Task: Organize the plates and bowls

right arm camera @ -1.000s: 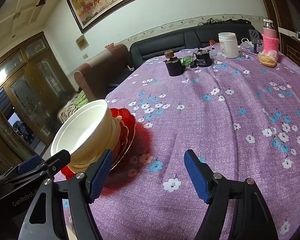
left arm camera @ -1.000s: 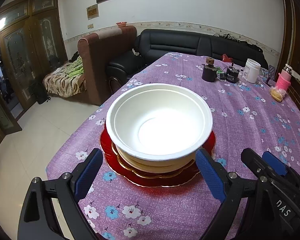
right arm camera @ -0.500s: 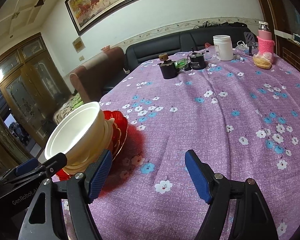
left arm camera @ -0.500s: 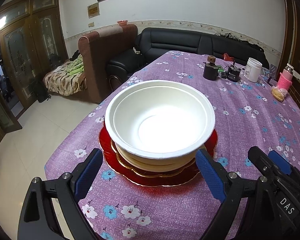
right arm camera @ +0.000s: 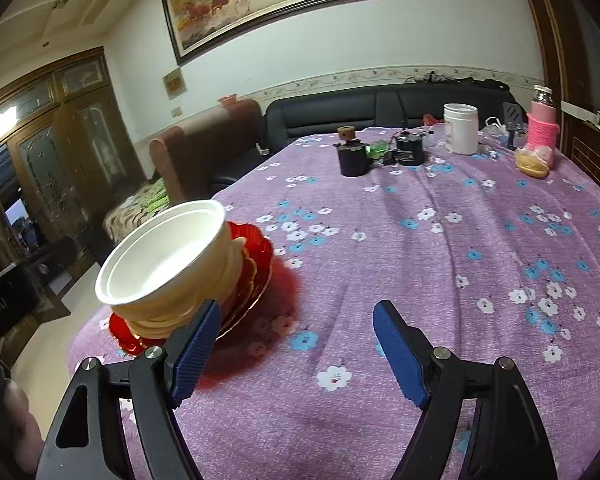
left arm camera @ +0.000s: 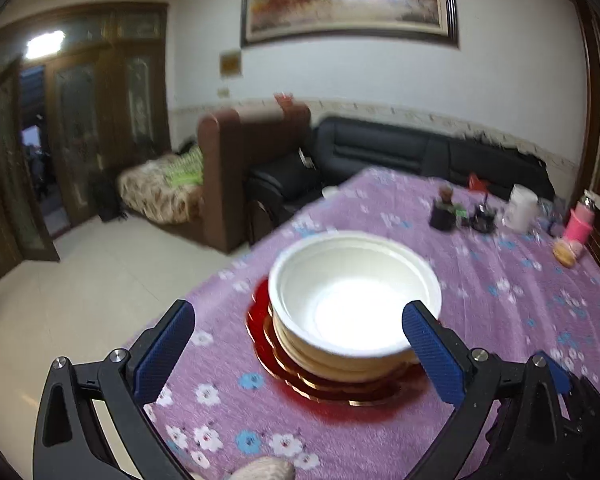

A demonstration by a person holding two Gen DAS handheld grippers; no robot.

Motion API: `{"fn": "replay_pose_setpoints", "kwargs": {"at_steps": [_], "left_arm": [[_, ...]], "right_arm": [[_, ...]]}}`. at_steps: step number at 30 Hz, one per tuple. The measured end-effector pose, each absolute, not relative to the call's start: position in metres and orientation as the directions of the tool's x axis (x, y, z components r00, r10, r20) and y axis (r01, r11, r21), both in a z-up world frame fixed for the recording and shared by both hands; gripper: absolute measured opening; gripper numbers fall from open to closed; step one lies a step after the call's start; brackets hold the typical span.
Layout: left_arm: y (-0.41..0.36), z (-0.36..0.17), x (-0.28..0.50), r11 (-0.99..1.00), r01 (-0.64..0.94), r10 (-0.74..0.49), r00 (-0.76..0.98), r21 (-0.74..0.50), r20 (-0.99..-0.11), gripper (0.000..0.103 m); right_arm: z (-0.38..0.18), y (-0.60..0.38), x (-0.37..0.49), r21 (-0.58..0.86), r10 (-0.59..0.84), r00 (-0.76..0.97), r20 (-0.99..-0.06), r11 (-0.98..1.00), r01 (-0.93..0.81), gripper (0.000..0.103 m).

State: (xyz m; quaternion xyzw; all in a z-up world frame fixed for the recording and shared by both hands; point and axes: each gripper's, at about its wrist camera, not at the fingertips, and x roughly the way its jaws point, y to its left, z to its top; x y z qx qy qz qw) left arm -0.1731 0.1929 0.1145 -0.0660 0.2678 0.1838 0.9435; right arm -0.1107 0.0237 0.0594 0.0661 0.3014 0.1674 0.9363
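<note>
at 12 o'clock of the left gripper, the bowl sits stacked on the plates. its jaws are opening, now backed off and empty; right gripper is opening, empty. stacking looks done.

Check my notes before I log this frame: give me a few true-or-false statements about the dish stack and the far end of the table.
1. The white bowl sits on top of the stack. True.
2. The red plate is the bottom piece, resting on the purple floral tablecloth. True.
3. The left gripper clamps the bowl's rim. False: its jaws are opening and its pads touch nothing.
4. The white jar stands right beside the stack. False: it stands at the table's far end, near the pink bottle.
5. The right gripper holds a plate. False: nothing is between its opening jaws.
</note>
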Motion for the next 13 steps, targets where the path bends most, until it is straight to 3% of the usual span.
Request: {"fn": "replay_pose_setpoints", "kwargs": {"at_steps": [8, 13], "left_arm": [[0.173, 0.124, -0.16, 0.942, -0.337, 0.291, 0.794, 0.013, -0.534, 0.103], [0.134, 0.135, -0.147, 0.974, -0.222, 0.207, 0.826, 0.035, -0.525, 0.103]], "right_arm": [[0.058, 0.022, -0.112, 0.23, 0.367, 0.749, -0.551, 0.93, -0.286, 0.083], [0.057, 0.0, -0.105, 0.289, 0.382, 0.735, -0.56, 0.922, -0.258, 0.083]]}}
